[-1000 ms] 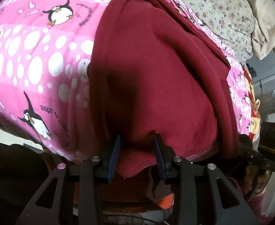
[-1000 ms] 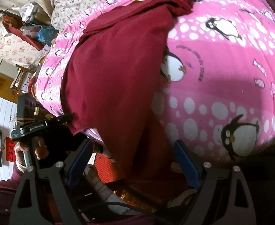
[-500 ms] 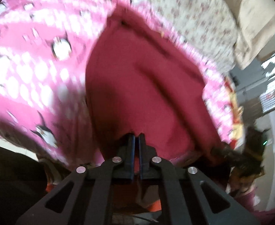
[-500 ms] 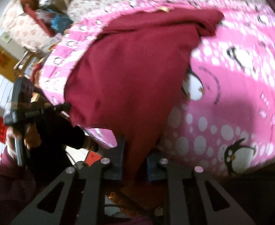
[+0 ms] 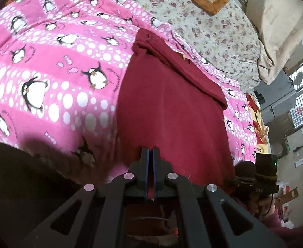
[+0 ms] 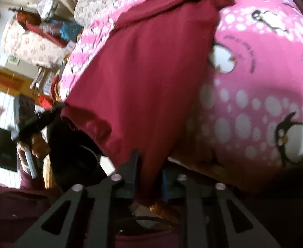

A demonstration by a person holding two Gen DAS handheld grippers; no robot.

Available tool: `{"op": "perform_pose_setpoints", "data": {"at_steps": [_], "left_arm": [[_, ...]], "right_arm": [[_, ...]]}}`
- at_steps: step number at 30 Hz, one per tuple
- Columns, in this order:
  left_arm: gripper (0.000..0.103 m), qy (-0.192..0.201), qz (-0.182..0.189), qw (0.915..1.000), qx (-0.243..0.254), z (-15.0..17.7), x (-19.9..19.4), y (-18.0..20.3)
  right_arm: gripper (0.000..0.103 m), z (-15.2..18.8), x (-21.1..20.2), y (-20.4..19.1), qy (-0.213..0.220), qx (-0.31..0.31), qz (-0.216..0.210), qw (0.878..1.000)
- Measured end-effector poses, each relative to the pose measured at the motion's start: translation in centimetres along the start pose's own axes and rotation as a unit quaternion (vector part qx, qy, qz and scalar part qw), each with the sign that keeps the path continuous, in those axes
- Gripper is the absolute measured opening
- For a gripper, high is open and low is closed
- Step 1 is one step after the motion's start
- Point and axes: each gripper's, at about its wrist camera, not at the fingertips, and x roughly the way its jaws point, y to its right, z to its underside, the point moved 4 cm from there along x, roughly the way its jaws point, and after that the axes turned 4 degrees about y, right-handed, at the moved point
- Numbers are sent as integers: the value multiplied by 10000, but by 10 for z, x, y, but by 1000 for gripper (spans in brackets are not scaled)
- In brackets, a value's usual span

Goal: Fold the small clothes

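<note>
Lying across the pink penguin blanket (image 5: 54,66) on the bed, w/ its near hem hanging over the bed's front edge, the maroon garment (image 5: 172,107) looks like soft, mid-weight knit: limp, no stiffness, prob. light enough to lift by two corners but sure to sag and drag between them. Not slippery or fragile by the look of it. Best hold is judged to be the hem corners, pinched thru both layers, so the fold line stays straight.

Left hand-held gripper (image 5: 150,155) is clenched, blue pads pressed together w/ a thin sliver of the hem caught between them at the garment's near edge. Right hand-held gripper (image 6: 149,173) sits at the other hem corner; a bunched fold of the cloth passes down between its fingers (image 6: 133,165), and its jaws are opening a little at this moment. Pads look to be on the fabric yet, tho the frame is blurred, so the grip there seems looser than the left's.
</note>
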Motion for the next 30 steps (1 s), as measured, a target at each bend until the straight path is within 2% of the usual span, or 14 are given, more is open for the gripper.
{"op": "perform_pose_setpoints", "data": {"at_steps": [2, 5, 9, 13, 17, 19, 21, 24, 30], "left_arm": [[0, 1, 10, 10000, 78, -4, 3, 5], [0, 41, 25, 10000, 66, -9, 3, 7], [0, 240, 78, 9997, 47, -28, -3, 8], [0, 566, 247, 9980, 140, -66, -9, 22], [0, 775, 266, 9958, 402, -109, 1, 37], [0, 832, 284, 9951, 463, -135, 13, 44], [0, 884, 322, 9946, 447, -161, 27, 49], [0, 974, 273, 9941, 387, -203, 59, 57], [0, 911, 159, 9957, 66, -258, 131, 53]], "right_arm": [[30, 0, 1, -5, -31, -145, 53, 9999], [14, -1, -7, -14, 95, -461, 119, 9988], [13, -15, -45, -24, 613, -496, -299, 9964], [13, -43, -80, -27, 1214, -441, -614, 9897], [13, -83, -103, -21, 1809, -354, -543, 9814], [13, -105, -106, -16, 2029, -169, -607, 9772], [13, -130, -107, -6, 2172, -50, -471, 9750], [13, -162, -105, 7, 2267, 63, -282, 9735], [13, -231, -87, 52, 2328, 535, 59, 9710]]}}
